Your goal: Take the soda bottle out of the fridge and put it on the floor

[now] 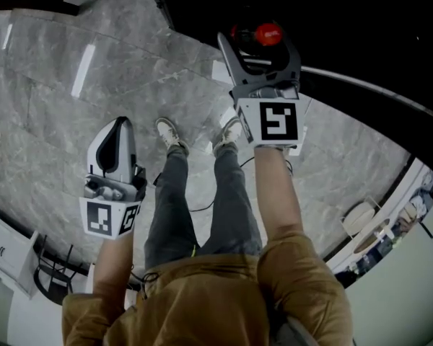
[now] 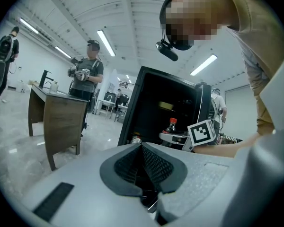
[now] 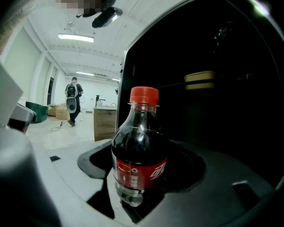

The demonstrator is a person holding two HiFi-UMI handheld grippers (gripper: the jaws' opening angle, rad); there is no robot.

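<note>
The soda bottle (image 3: 139,151), dark cola with a red cap and red label, stands upright between the jaws of my right gripper (image 3: 137,193), which is shut on its lower body. It is held just in front of the open black fridge (image 3: 217,70). In the head view the red cap of the bottle (image 1: 268,33) shows ahead of the right gripper (image 1: 258,47), at the fridge's dark opening. My left gripper (image 2: 142,148) is shut with nothing in it, and hangs lower at the left (image 1: 120,125) over the floor. From the left gripper view the bottle (image 2: 172,125) shows before the fridge (image 2: 151,103).
Grey marble floor (image 1: 94,71) lies below, with the person's shoes (image 1: 170,132) on it. A yellowish container (image 3: 199,80) sits on a shelf inside the fridge. A wooden desk (image 2: 57,112) stands to the left, with a person (image 2: 87,74) behind it.
</note>
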